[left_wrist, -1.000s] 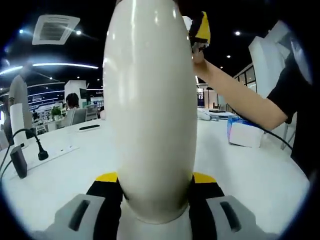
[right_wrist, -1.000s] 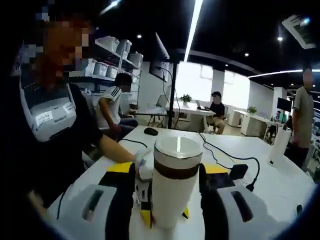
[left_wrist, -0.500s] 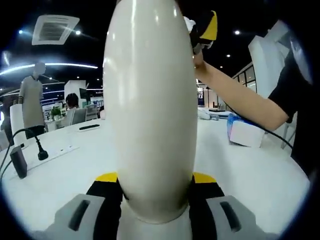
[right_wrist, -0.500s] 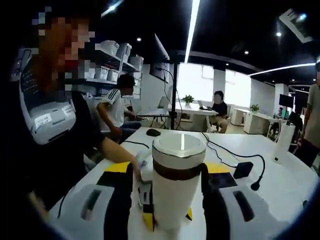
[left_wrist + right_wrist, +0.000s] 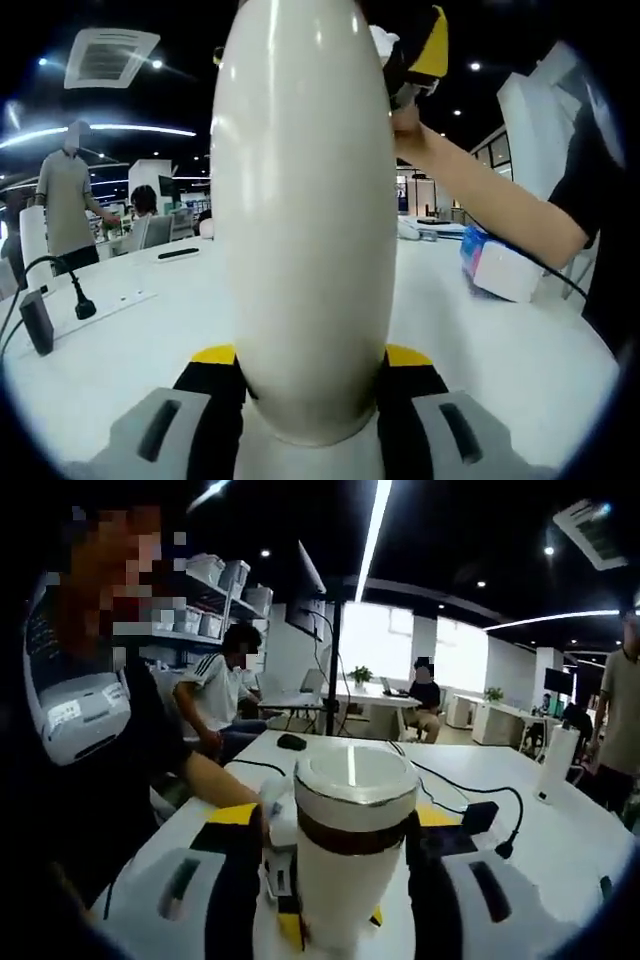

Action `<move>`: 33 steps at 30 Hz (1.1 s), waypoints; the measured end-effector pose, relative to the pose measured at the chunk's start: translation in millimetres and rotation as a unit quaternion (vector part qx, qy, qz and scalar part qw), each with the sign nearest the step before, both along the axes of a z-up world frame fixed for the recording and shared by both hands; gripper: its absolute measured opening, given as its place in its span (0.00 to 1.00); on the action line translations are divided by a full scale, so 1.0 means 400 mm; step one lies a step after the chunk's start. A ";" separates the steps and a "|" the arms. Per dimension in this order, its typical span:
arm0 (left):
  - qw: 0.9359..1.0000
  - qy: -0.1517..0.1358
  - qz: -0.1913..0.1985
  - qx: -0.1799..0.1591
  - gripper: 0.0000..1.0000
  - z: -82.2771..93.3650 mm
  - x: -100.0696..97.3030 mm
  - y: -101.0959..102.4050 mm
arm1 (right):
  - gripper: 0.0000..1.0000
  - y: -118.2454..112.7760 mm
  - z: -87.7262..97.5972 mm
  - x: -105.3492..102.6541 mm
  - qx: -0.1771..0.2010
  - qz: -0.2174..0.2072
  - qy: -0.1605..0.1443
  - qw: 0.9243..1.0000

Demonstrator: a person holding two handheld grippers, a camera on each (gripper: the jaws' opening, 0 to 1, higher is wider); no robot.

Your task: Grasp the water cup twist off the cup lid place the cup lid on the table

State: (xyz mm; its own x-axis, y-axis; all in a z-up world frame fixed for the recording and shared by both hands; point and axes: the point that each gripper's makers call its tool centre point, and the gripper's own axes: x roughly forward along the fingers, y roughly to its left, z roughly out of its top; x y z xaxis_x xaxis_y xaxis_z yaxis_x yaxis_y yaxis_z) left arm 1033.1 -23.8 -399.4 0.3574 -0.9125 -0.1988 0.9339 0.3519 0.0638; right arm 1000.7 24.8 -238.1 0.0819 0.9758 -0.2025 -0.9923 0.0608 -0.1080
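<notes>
Left hand-held gripper (image 5: 308,385) has its yellow-and-black jaws clamped on the lower body of the water cup (image 5: 305,220), a tall cream-white one standing upright over the white bench (image 5: 110,350). Right hand-held gripper (image 5: 335,855) comes in from above, jaws pressed against either side of the cup lid (image 5: 350,780), which sits on top of the cup over a dark brown band. In the left gripper view the right one's yellow tip pokes out beside the cup's top, with the person's bare forearm (image 5: 490,200) behind it. A blue-and-white box (image 5: 500,268) sits toward the bench's far right edge, a black cable and plug (image 5: 55,300) off at the left edge.
</notes>
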 end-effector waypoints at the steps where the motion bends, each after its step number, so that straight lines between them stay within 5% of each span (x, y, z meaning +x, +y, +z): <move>1: 1.000 0.000 0.000 0.000 0.53 0.000 0.000 0.000 | 0.60 -0.002 0.005 0.000 0.005 -0.004 -0.001 1.000; 11: 1.000 0.009 0.002 -0.001 0.53 -0.003 0.001 0.000 | 0.48 -0.011 0.034 0.046 0.044 -0.046 -0.011 0.998; 17: 1.000 0.006 0.001 0.000 0.52 -0.003 -0.006 -0.003 | 0.45 -0.017 0.033 0.042 0.062 -0.025 -0.003 0.998; 24: 1.000 0.001 -0.003 0.003 0.52 -0.001 -0.018 -0.008 | 0.44 -0.027 0.039 0.045 0.143 0.048 0.056 0.987; 33: 1.000 0.001 -0.005 0.003 0.52 0.003 -0.023 -0.009 | 0.44 -0.025 0.037 0.039 0.152 0.071 0.066 0.984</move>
State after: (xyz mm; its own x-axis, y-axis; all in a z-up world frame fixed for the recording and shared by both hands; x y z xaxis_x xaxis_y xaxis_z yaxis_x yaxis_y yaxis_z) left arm 1023.9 -27.6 -398.0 0.3476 -0.9149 -0.2052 0.9376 0.3419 0.0639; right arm 1016.4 14.8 -223.4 -0.0679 0.9925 0.1012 -0.9972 -0.0708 0.0245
